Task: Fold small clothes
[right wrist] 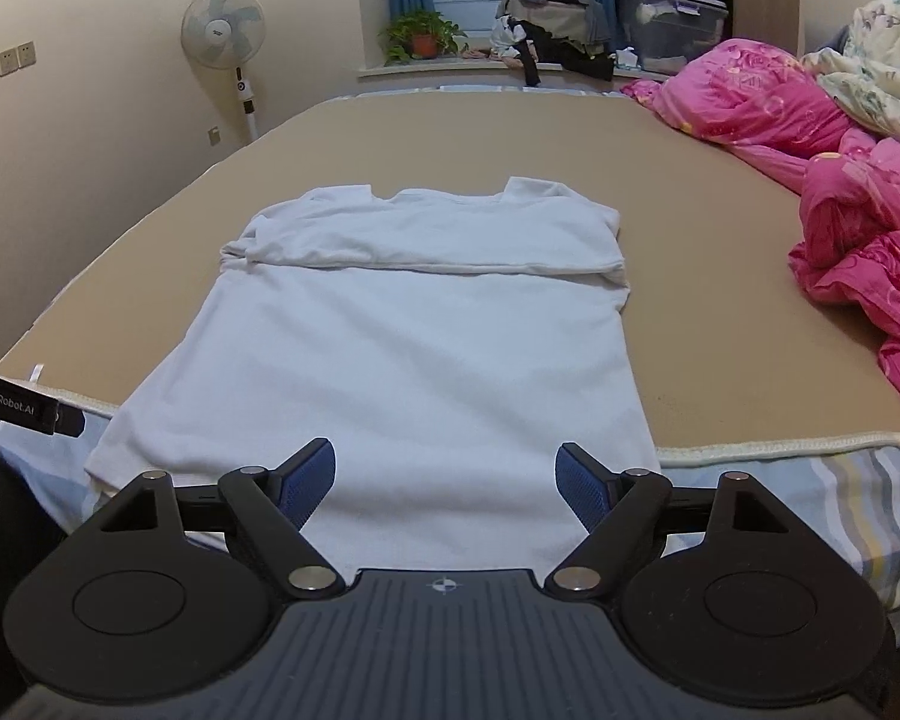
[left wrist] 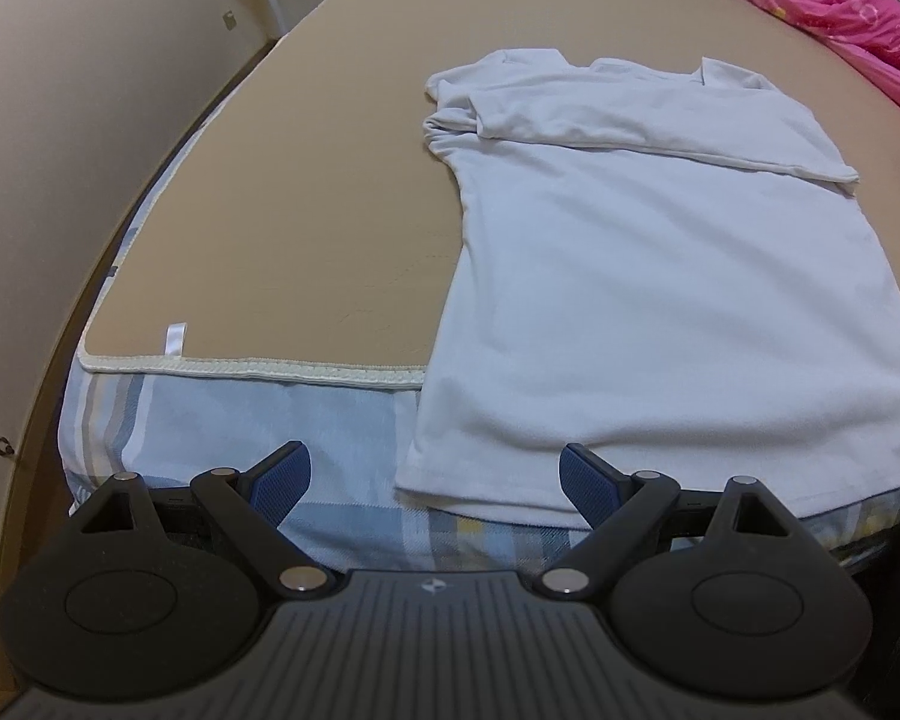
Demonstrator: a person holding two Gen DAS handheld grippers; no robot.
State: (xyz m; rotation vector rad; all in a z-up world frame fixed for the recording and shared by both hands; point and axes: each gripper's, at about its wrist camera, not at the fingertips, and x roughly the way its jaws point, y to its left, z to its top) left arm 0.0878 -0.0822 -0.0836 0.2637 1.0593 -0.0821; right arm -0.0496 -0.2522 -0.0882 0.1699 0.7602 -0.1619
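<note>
A white T-shirt lies flat on the tan mat, collar at the far end, both sleeves folded inward across the chest. Its hem hangs over the mat's near edge onto the striped sheet. My left gripper is open and empty, hovering at the shirt's near left hem corner. The shirt also shows in the right wrist view. My right gripper is open and empty, just above the middle of the hem. The left gripper's body shows at the left edge.
A pink quilt is heaped on the bed's right side. A wall runs along the left. A standing fan, a potted plant and piled clothes stand beyond the far end. The striped sheet covers the near edge.
</note>
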